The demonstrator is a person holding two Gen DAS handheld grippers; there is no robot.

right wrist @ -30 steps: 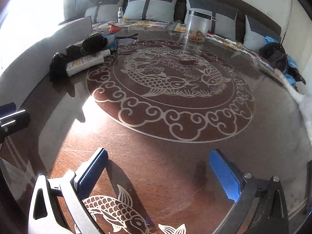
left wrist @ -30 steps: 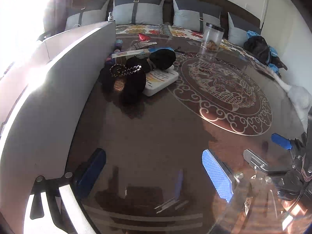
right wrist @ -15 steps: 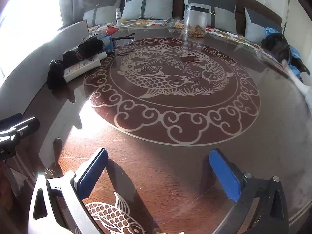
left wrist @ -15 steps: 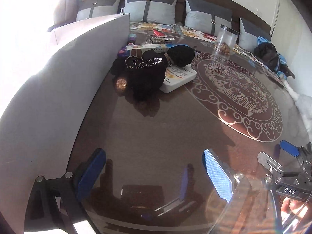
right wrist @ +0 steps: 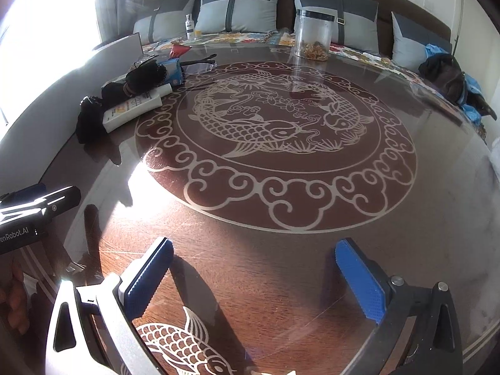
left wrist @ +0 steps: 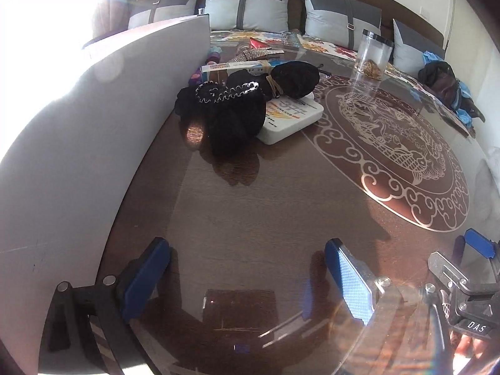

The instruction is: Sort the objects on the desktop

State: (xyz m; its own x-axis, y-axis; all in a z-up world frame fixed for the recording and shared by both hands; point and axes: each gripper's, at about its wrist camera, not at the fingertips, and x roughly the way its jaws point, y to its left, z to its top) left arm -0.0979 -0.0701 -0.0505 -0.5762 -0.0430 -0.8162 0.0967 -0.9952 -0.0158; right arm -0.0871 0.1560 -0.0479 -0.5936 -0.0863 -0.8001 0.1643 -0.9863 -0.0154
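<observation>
A heap of black hair scrunchies (left wrist: 232,111) lies on a white flat tube (left wrist: 293,115) beside a tall white panel (left wrist: 93,118). Behind it are a long white box (left wrist: 237,67) and a rhinestone clip (left wrist: 256,53). My left gripper (left wrist: 250,278) hovers open over bare table, well short of the heap. In the right wrist view the same scrunchies (right wrist: 89,118), white tube (right wrist: 132,109), a blue box (right wrist: 173,70) and glasses (right wrist: 200,64) lie far left. My right gripper (right wrist: 254,278) is open above the near table, holding nothing.
A clear lidded jar (right wrist: 312,36) with brown bits stands at the table's far edge. A sofa with grey cushions (right wrist: 240,11) runs behind. Dark clothing (right wrist: 450,78) lies far right. The round glass table (right wrist: 281,131) has a fish pattern. The other gripper's body (right wrist: 34,212) shows at left.
My left gripper has moved forward toward the scrunchie heap, which now looms larger. My right gripper has also advanced slightly over the table. Both stay open.
</observation>
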